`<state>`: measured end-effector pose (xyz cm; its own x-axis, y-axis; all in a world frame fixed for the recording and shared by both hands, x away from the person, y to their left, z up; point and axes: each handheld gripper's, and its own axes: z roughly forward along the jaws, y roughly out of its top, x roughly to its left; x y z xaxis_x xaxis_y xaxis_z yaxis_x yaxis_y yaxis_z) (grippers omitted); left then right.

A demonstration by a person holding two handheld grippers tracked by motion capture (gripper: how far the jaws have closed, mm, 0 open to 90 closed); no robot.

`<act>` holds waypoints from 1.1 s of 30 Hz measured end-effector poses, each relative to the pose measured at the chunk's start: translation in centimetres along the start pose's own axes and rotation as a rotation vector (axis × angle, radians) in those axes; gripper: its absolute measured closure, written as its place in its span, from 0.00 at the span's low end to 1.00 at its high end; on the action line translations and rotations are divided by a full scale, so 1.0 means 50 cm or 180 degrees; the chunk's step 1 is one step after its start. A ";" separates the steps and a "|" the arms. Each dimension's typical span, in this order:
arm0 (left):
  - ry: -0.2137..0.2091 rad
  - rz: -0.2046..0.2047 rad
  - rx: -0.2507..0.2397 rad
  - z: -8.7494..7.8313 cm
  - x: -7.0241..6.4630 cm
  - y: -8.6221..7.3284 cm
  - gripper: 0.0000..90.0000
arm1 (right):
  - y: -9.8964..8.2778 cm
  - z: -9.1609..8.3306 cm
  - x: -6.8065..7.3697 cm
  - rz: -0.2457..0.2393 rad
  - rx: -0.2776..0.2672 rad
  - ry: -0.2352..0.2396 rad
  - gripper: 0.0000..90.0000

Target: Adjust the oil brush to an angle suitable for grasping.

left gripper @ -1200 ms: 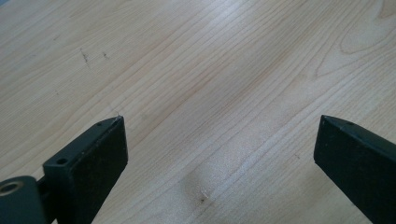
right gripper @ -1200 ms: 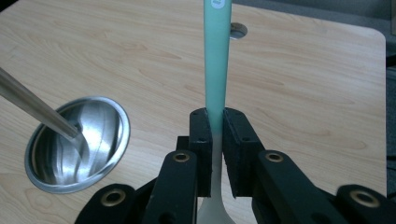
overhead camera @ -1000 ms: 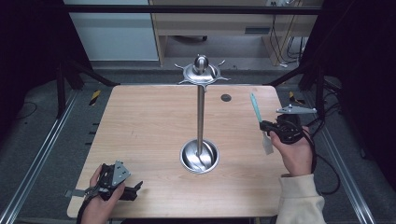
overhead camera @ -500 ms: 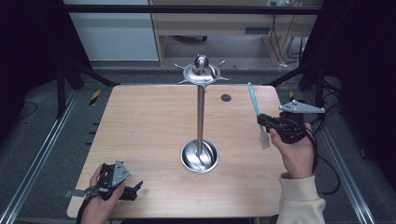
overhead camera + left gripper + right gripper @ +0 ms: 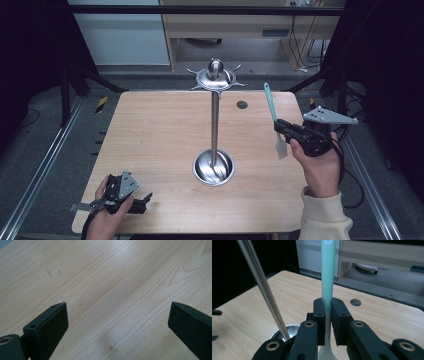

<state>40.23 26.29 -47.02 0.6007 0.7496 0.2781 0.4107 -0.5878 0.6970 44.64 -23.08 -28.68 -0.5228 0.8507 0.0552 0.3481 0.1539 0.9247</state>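
Spatula (image 5: pixel 274 117) with a teal handle and pale blade is clamped upright in the right gripper (image 5: pixel 285 131), held above the right side of a light wood table (image 5: pixel 150 130). Metal stand (image 5: pixel 214 125) with a bowl base sits mid-table, just left of it. Dark room, a cabinet (image 5: pixel 225 20) behind. Left gripper (image 5: pixel 137 202) sits at the near left corner, jaws spread wide with nothing between them.

Table (image 5: pixel 150 130): light wood, round hole (image 5: pixel 242 104) near far edge.
Cabinet (image 5: pixel 230 25): wooden, behind table.
Cables (image 5: pixel 305 35): hanging at far right.
Floor (image 5: pixel 45 130): grey, yellow-black tape mark (image 5: pixel 101 104).
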 end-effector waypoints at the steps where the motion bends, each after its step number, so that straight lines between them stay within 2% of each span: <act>1: 0.0012 0.0006 -0.0001 -0.001 0.001 0.000 0.03 | 0.001 -0.003 0.002 -0.0009 -0.0009 0.0010 0.92; 10: 0.0045 -0.0008 0.0006 -0.004 0.002 -0.001 0.03 | 0.015 -0.022 0.029 -0.0052 -0.0167 0.0086 0.92; 23: 0.0054 0.0004 0.0005 -0.002 0.000 0.001 0.03 | 0.024 -0.040 0.040 -0.0071 -0.0275 0.0159 0.92; 28: 0.0049 -0.0015 -0.0012 -0.002 0.000 0.000 0.03 | 0.036 -0.051 0.062 -0.0155 -0.0363 0.0244 0.92; 33: 0.0045 -0.0008 -0.0009 -0.002 -0.001 0.000 0.03 | 0.039 -0.057 0.071 -0.0184 -0.0389 0.0277 0.92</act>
<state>40.15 26.29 -46.96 0.5898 0.7554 0.2856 0.4104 -0.5849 0.6996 41.24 -21.17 -25.64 -0.6064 0.7947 0.0280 0.2209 0.1345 0.9660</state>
